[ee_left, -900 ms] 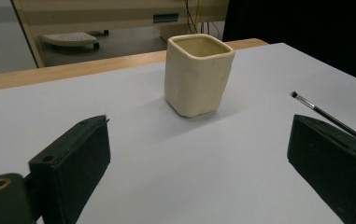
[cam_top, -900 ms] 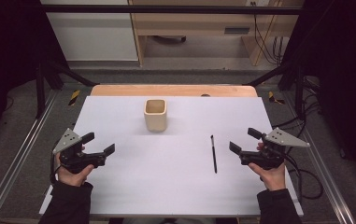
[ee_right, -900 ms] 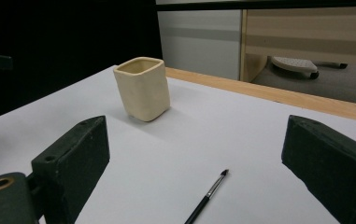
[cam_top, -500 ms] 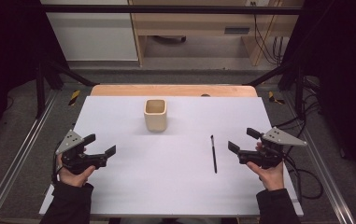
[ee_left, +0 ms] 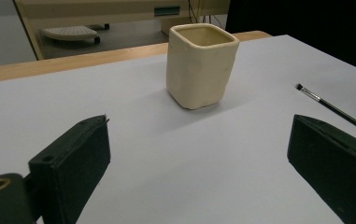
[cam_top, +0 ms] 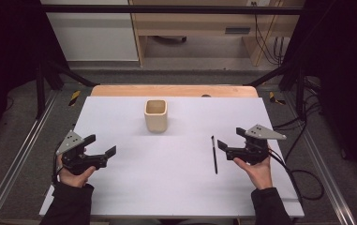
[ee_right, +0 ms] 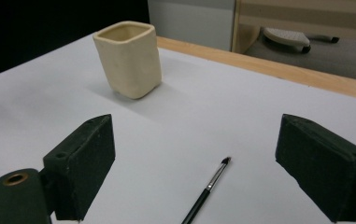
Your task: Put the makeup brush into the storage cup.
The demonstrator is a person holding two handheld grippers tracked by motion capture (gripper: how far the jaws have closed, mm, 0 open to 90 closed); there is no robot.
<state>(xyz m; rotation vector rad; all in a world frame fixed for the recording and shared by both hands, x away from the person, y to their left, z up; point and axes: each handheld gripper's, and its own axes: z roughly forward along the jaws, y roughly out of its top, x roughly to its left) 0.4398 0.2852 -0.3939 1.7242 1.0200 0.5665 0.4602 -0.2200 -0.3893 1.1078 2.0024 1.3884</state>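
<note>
Both grippers hovered with jaws spread and empty: the right gripper (cam_top: 226, 146) sat just beside the thin black brush (cam_top: 213, 154), and the left gripper (cam_top: 102, 146) pointed toward the cream cup (cam_top: 156, 115), well apart.

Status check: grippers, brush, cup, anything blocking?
Left gripper and right gripper both open, empty. Brush flat on the white table, just ahead of the right gripper. Cup upright, apart from the brush. Nothing in the way.

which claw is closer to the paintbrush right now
Right. The right claw sits just beside the paintbrush, on its right, jaws open and apart from it. The left claw is far across the table on the brush's left, also open.
</note>
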